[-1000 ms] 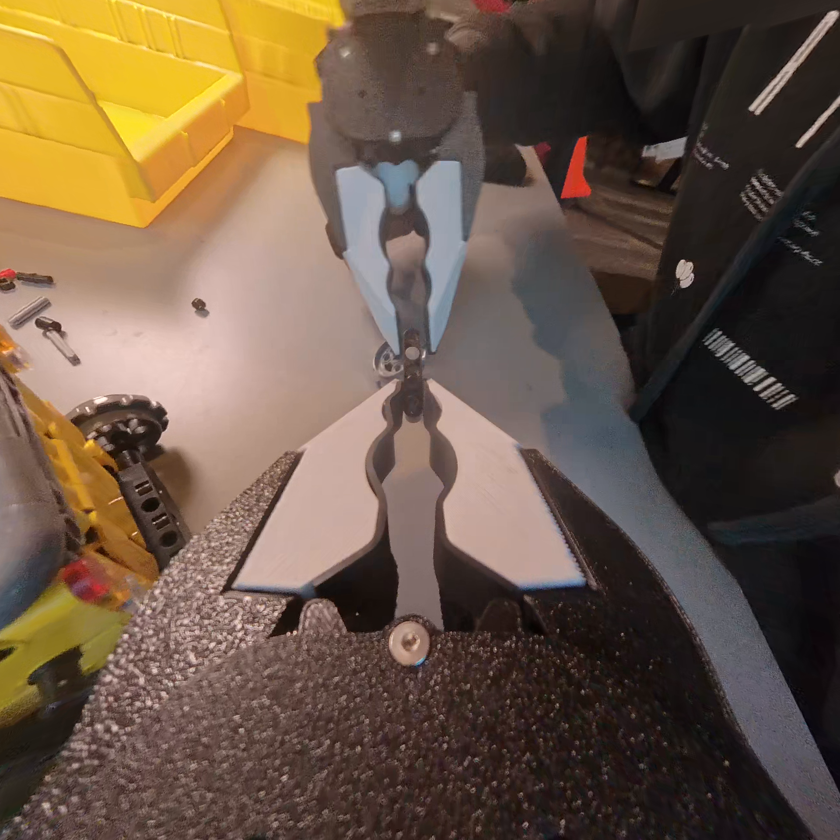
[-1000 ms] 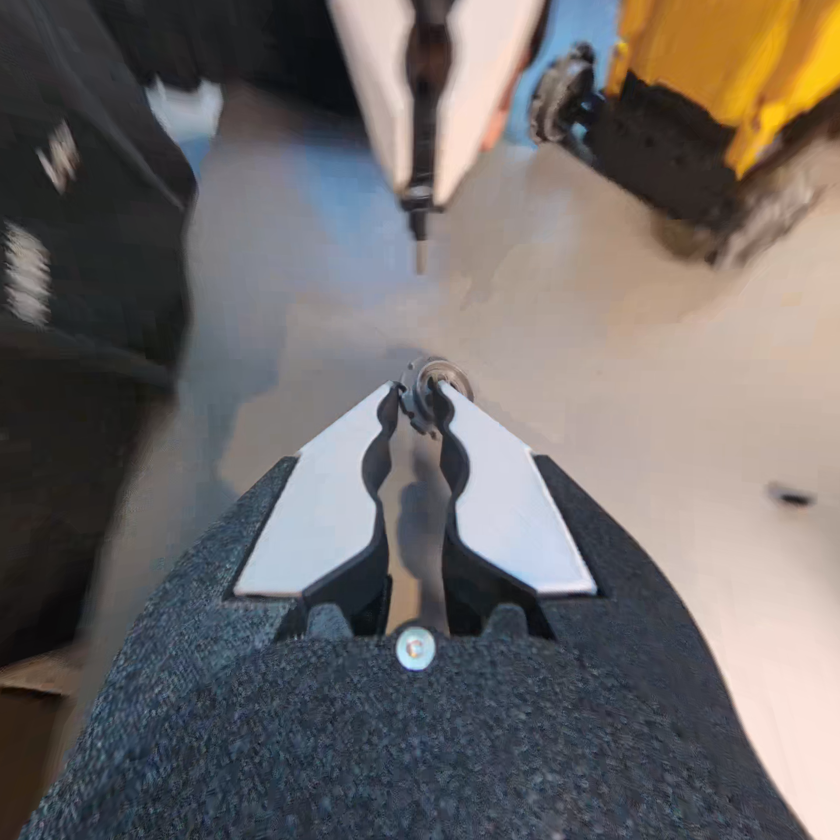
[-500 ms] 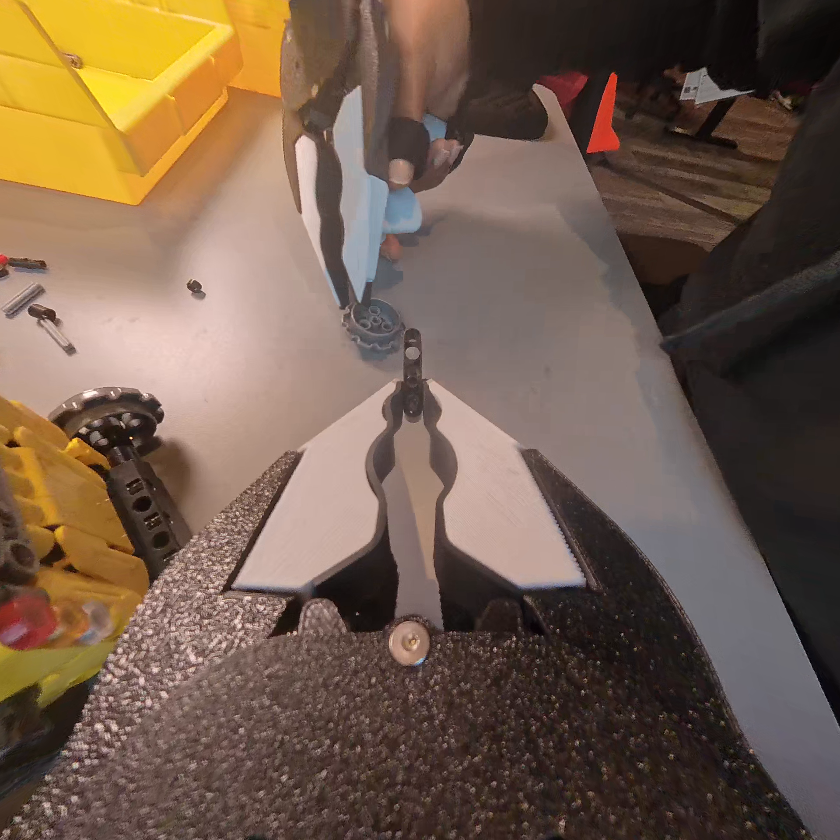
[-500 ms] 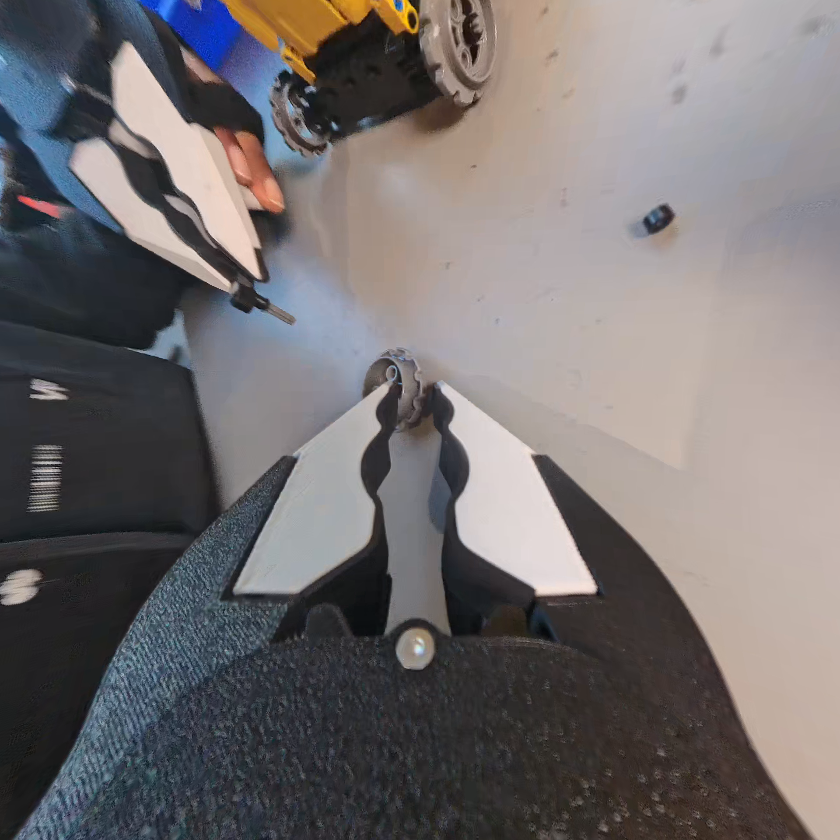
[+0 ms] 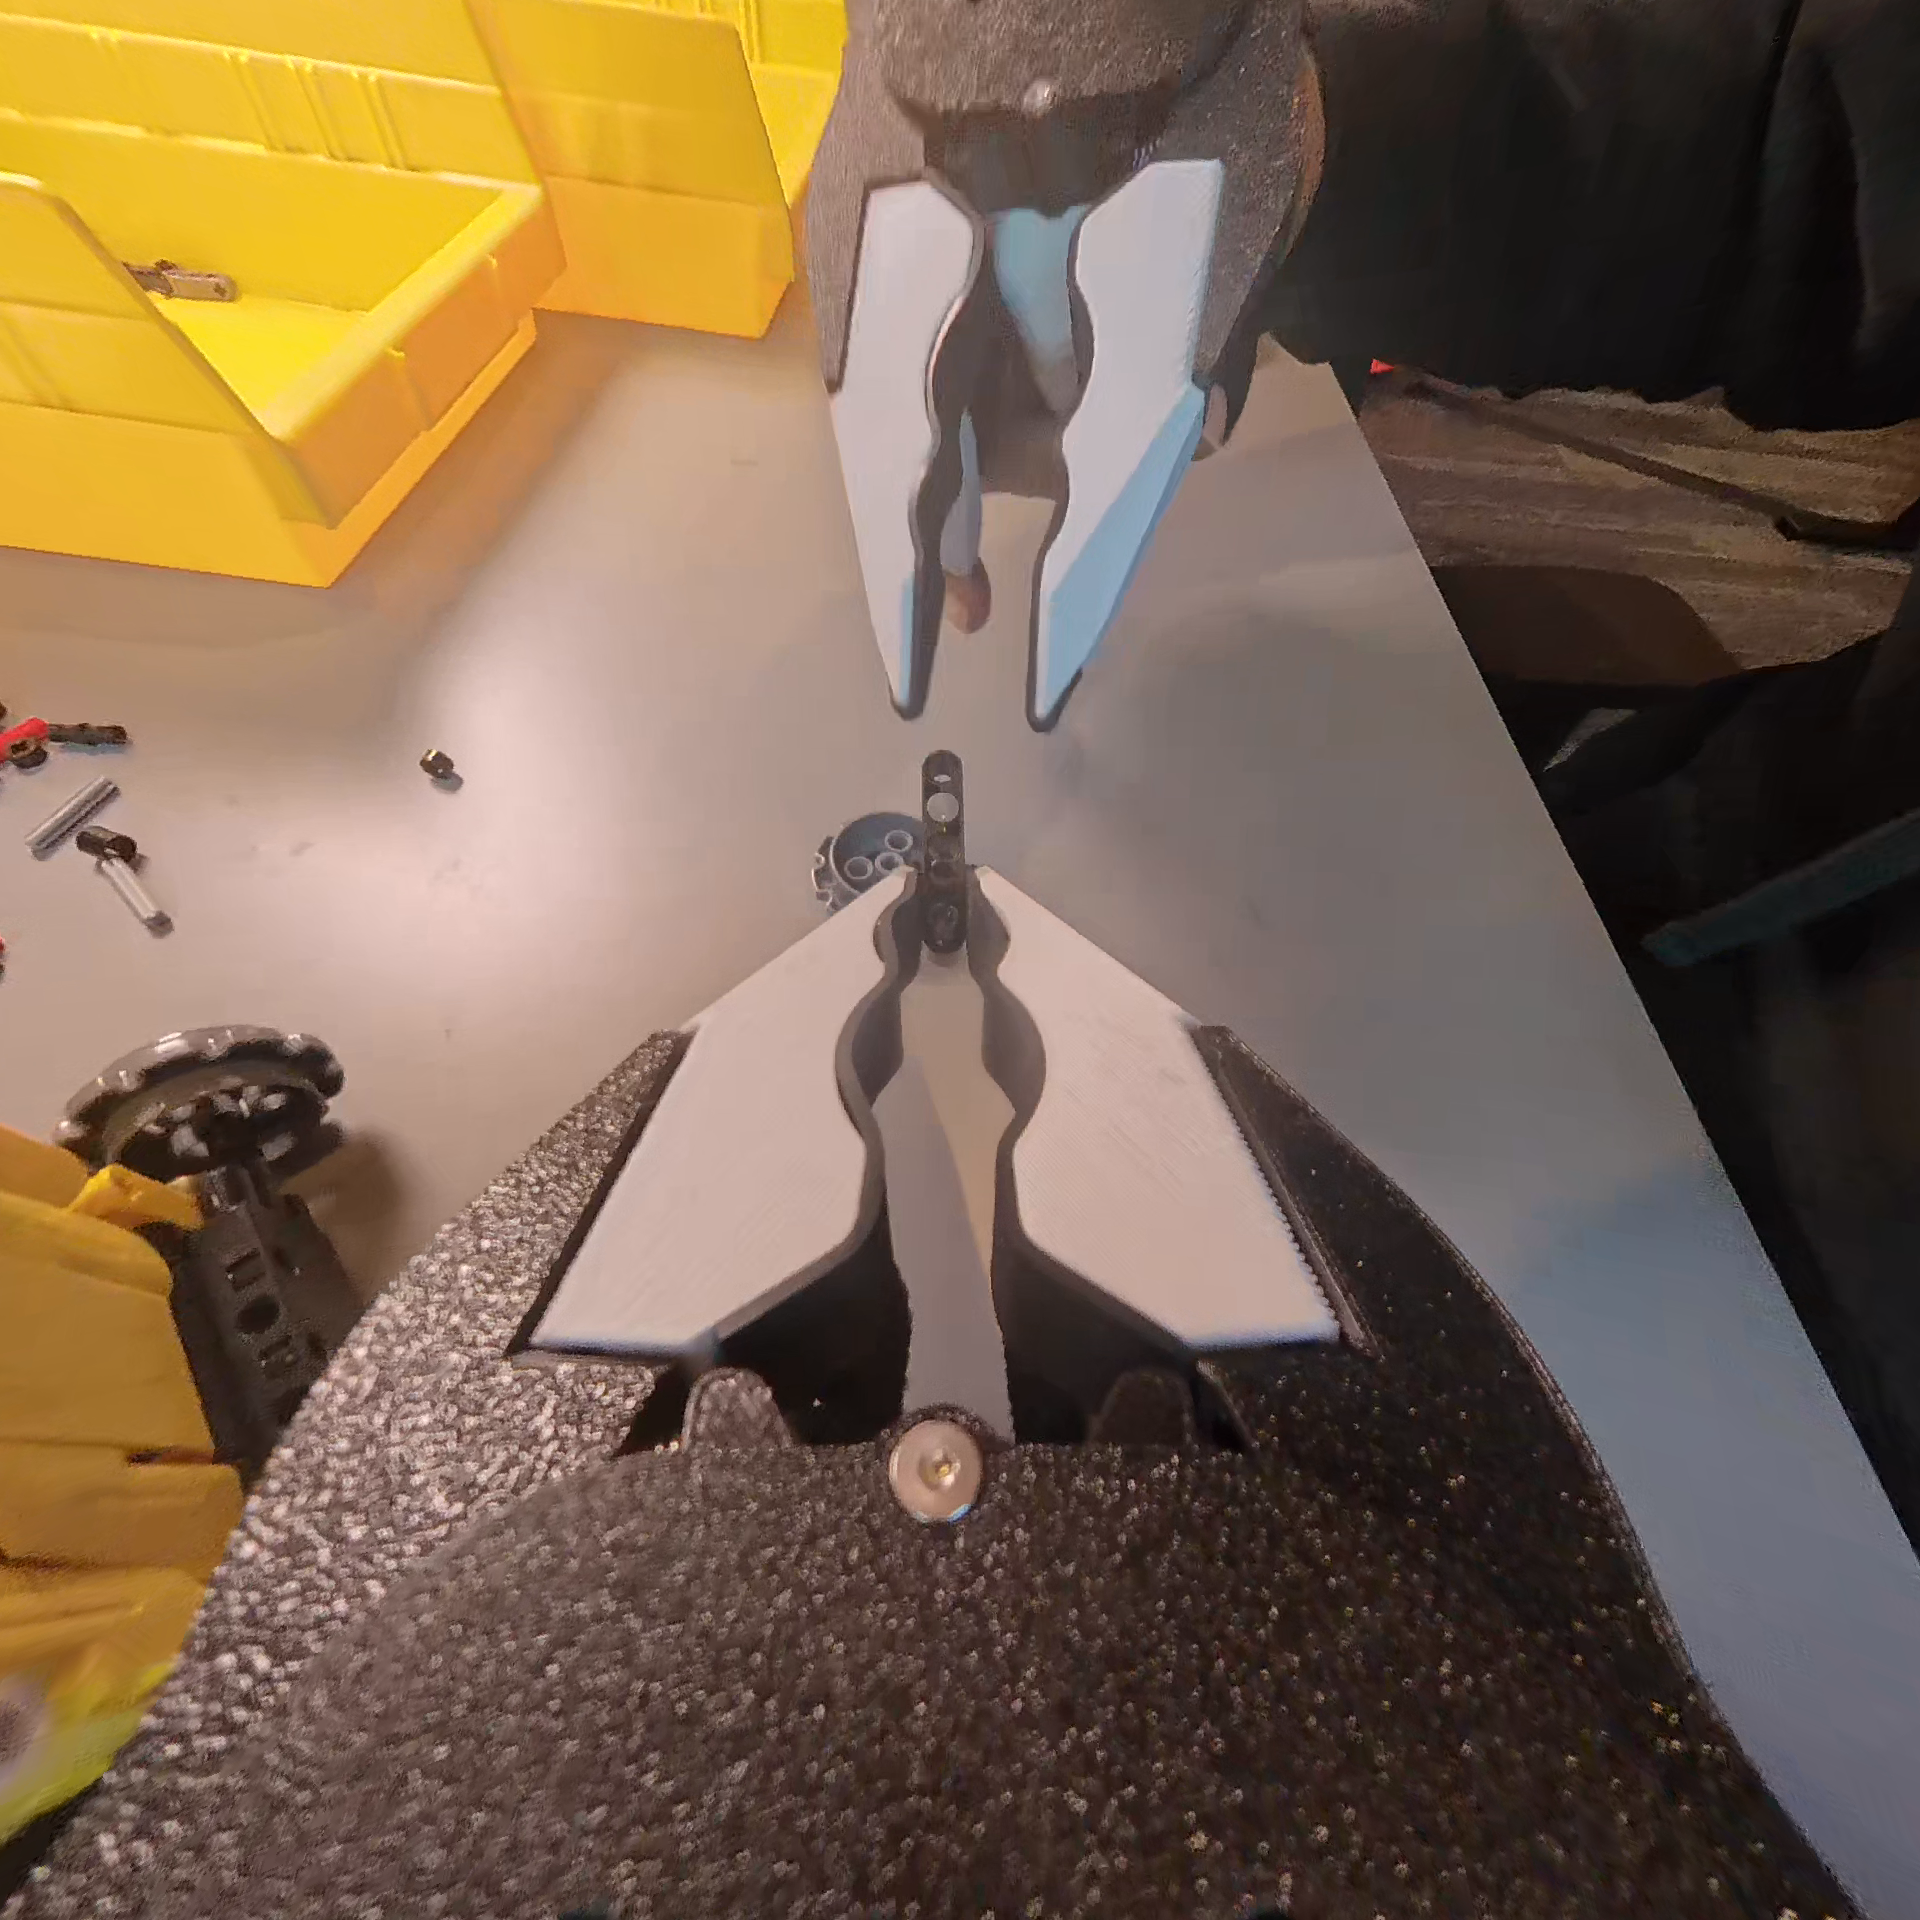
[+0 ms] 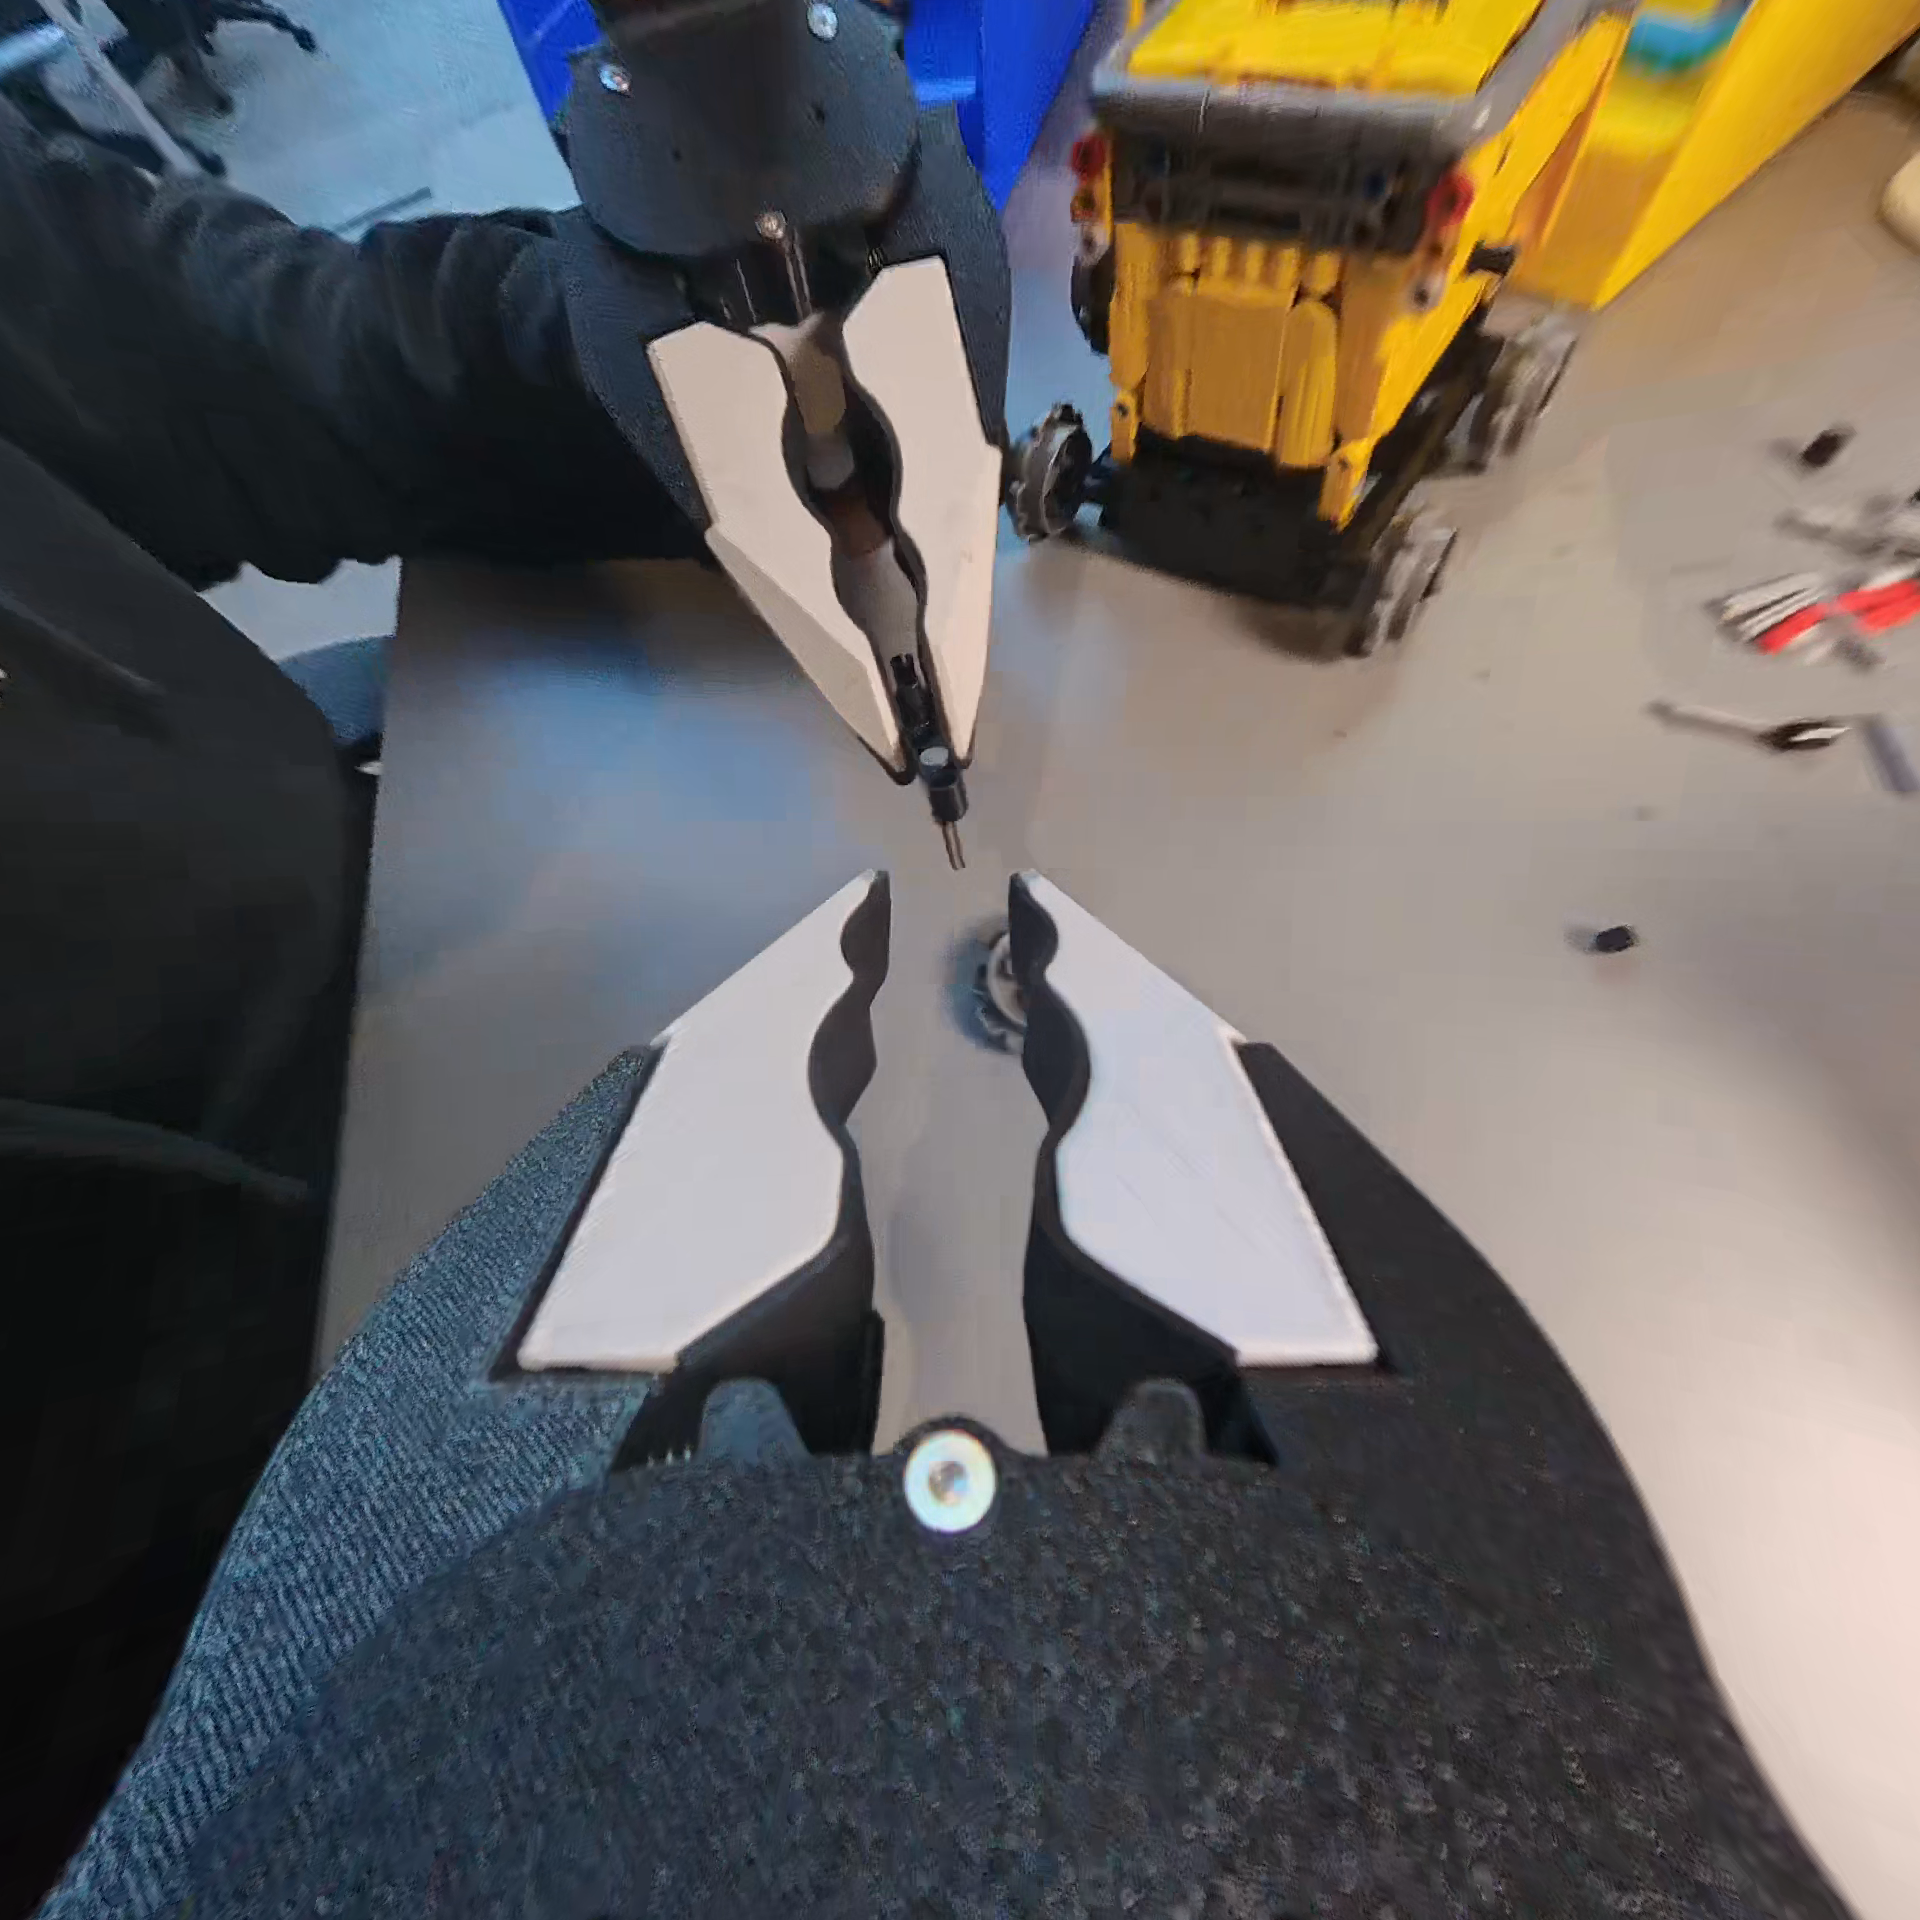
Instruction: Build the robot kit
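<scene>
My left gripper [image 5: 943, 883] is shut on a thin black beam with holes [image 5: 943, 821], which sticks out forward above the grey table [image 5: 582, 644]. In the right wrist view the left gripper [image 6: 928, 764] shows opposite, with the beam and a short pin [image 6: 948, 821] pointing at me. My right gripper [image 6: 949, 883] is open and empty; it also shows in the left wrist view [image 5: 971, 717], facing the beam tip. A small grey toothed wheel [image 5: 862, 862] lies flat on the table below both grippers, seen blurred in the right wrist view [image 6: 987, 987].
A yellow and black brick-built vehicle [image 6: 1299, 343] stands on the table; its wheel [image 5: 203, 1091] is at my left. Yellow bins [image 5: 260, 312] stand at the back. Small loose pins and axles [image 5: 99, 842] lie scattered. The table edge [image 5: 1558, 831] runs along the right, by a person in black. Left and right tips are no more than a few centimetres apart.
My right gripper has let go of the grey wheel, which now lies on the table. It opened, lifted and turned to face the left gripper's beam. The left gripper still holds the beam.
</scene>
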A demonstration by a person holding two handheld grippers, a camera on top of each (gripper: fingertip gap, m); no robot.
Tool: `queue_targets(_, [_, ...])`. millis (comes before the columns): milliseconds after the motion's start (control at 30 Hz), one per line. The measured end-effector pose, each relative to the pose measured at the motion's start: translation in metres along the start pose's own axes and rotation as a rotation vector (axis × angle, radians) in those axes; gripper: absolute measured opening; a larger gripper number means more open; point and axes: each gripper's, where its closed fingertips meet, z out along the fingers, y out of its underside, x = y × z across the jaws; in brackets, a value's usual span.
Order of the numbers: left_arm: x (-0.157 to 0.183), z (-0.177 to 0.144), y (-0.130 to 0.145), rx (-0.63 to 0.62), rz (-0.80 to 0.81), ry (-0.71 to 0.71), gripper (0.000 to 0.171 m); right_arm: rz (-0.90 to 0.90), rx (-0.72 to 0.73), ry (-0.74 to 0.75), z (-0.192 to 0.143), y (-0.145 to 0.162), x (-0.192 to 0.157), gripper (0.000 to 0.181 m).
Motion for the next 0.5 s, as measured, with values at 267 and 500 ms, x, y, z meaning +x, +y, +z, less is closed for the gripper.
queue_targets(267, [-0.016,0.025,-0.006,-0.095,0.046,0.01,0.005,-0.324,0.024,0.117,-0.004,-0.004,0.016,0.022])
queue_targets(500, [-0.014,0.025,0.001,-0.102,0.033,0.021,0.005,-0.578,0.068,0.153,0.003,-0.006,0.018,0.012])
